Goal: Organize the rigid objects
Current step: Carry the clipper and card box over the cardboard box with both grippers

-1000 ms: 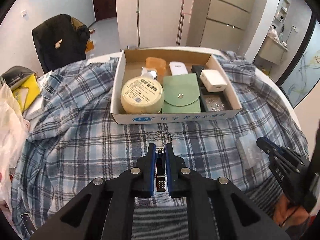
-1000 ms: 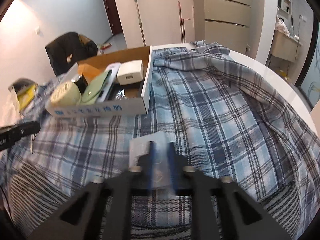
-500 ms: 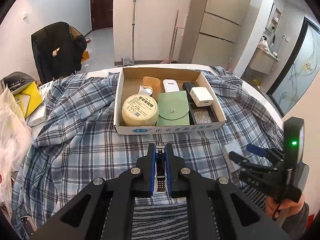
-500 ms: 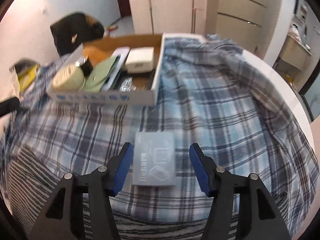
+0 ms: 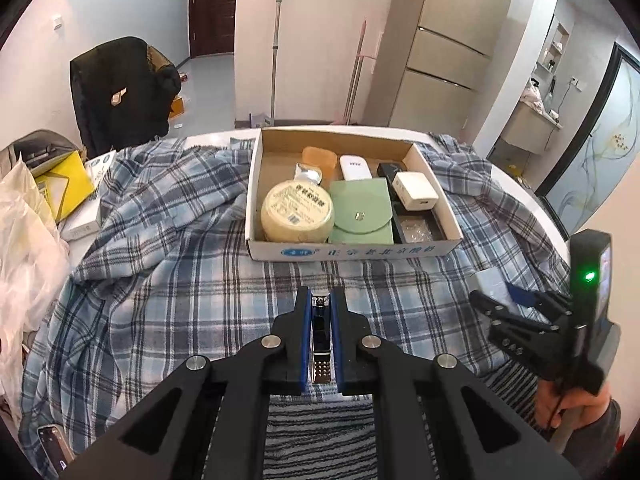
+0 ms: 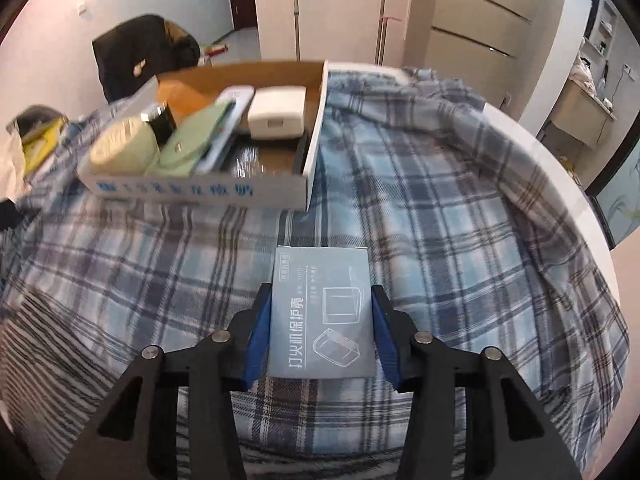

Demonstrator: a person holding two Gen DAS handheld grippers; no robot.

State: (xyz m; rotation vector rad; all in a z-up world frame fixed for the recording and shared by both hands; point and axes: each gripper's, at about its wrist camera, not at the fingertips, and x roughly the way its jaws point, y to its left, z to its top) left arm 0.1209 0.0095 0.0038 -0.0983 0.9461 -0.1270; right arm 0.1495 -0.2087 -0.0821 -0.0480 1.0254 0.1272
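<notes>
Nail clipper [image 5: 321, 340]: clamped between the blue pads of the left gripper [image 5: 321, 308], its long axis running along the fingers, pivot end pointing away toward the cardboard box [image 5: 352, 249].
Left gripper: narrow, pinched tight on the nail clipper, tilted steeply down over the plaid cloth [image 5: 168, 292], short of the box's near wall.
Small grey box [image 6: 323, 320]: flat on the plaid cloth, long axis in line with the right gripper's fingers, far end toward the cardboard box, printed face up.
Right gripper [image 6: 322, 312]: jaws closing on the small grey box, a blue pad at each long side; whether they press it yet cannot be told.
Right hand [image 5: 560, 404]: seen from the left camera at the table's right edge, wrapped round the gripper's handle, gripper angled down.
Cardboard box: toward the table's far edge, holding a round tin [image 5: 297, 211], a green pouch [image 5: 362, 212] and a white charger [image 5: 415, 189].
</notes>
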